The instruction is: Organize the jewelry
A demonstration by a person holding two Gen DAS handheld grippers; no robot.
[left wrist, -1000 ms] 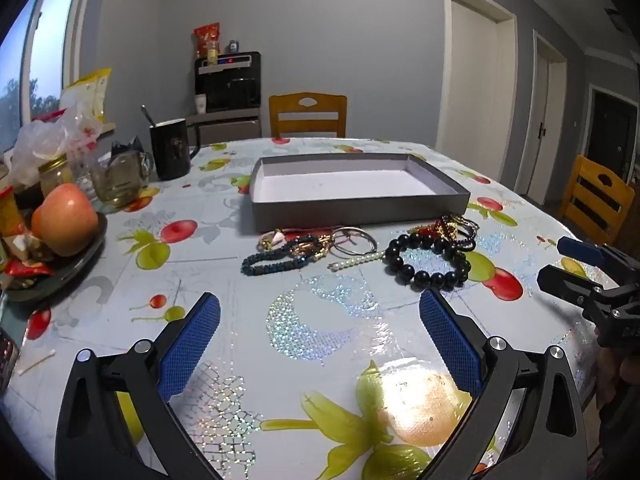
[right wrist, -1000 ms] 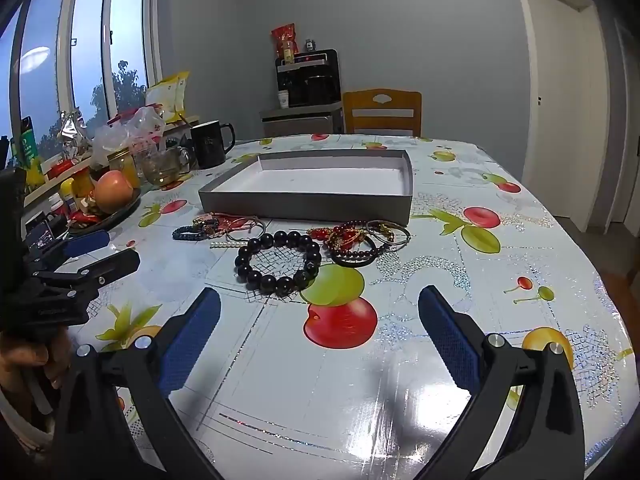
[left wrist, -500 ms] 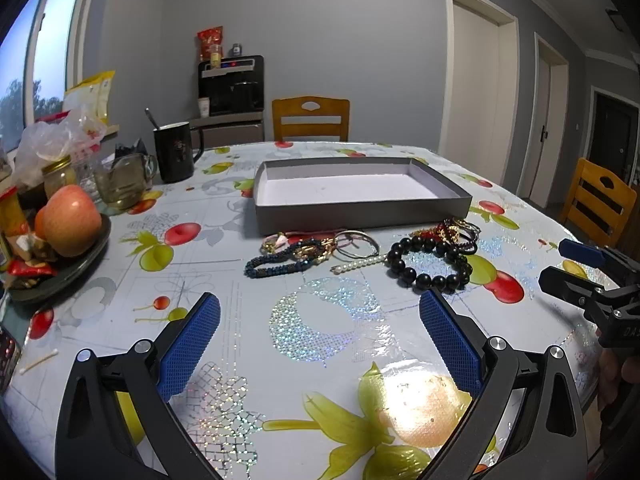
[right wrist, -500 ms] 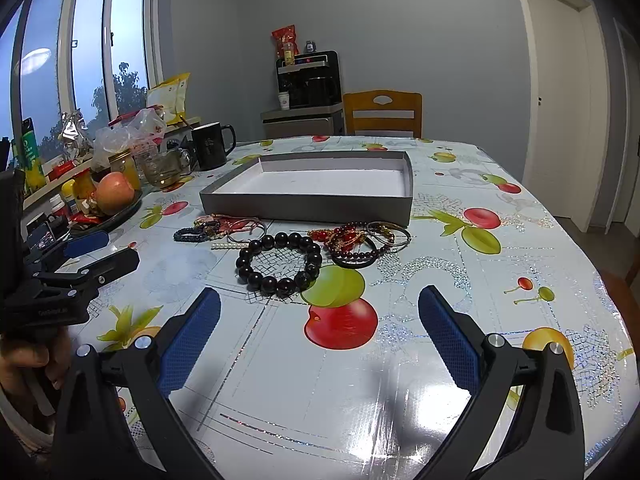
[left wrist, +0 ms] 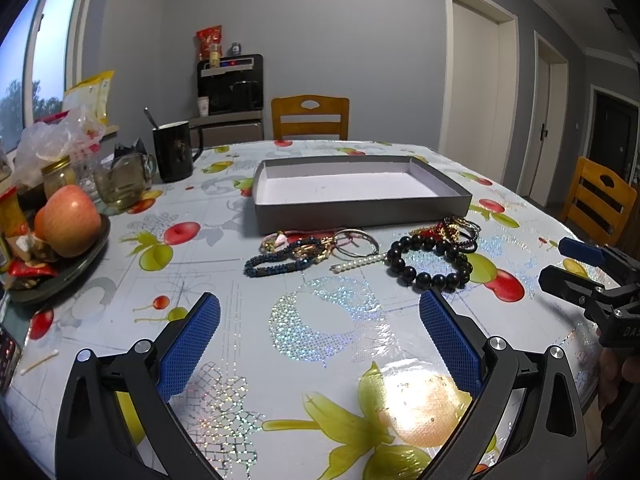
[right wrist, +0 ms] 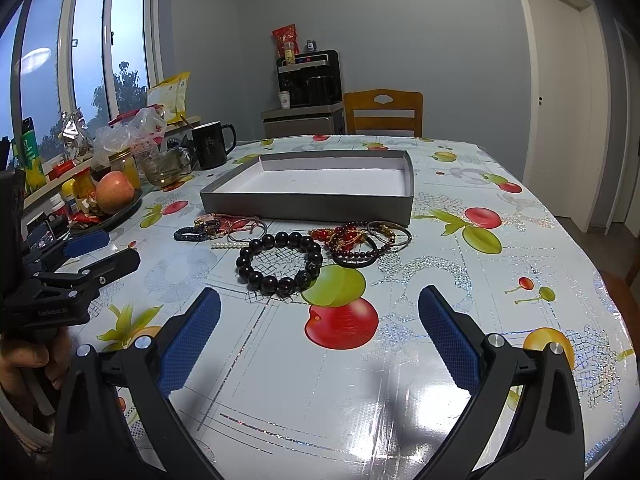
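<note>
A shallow grey box [left wrist: 360, 205] [right wrist: 308, 204] with a white, bare floor lies mid-table. In front of it a heap of jewelry is spread out: a black bead bracelet [left wrist: 425, 278] [right wrist: 280, 285], a dark blue braided bracelet [left wrist: 276, 264] [right wrist: 192, 233], a pearl strand [left wrist: 356, 263], thin bangles [left wrist: 356, 240] and a red and gold tangle [left wrist: 452, 232] [right wrist: 348, 238]. My left gripper [left wrist: 319, 300] hovers open short of the heap, holding nothing. My right gripper [right wrist: 320, 294] is also open and holds nothing, just short of the black bracelet.
At the left stand a dark plate [left wrist: 76, 268] with an apple, a black mug [left wrist: 174, 152], a glass cup [left wrist: 122, 182] and jars. Wooden chairs [left wrist: 310, 118] stand behind and to the right. The table's rounded edge runs close on the right.
Almost nothing has changed: both views drifted only slightly, the jewelry lies as before, and both grippers stay open.
</note>
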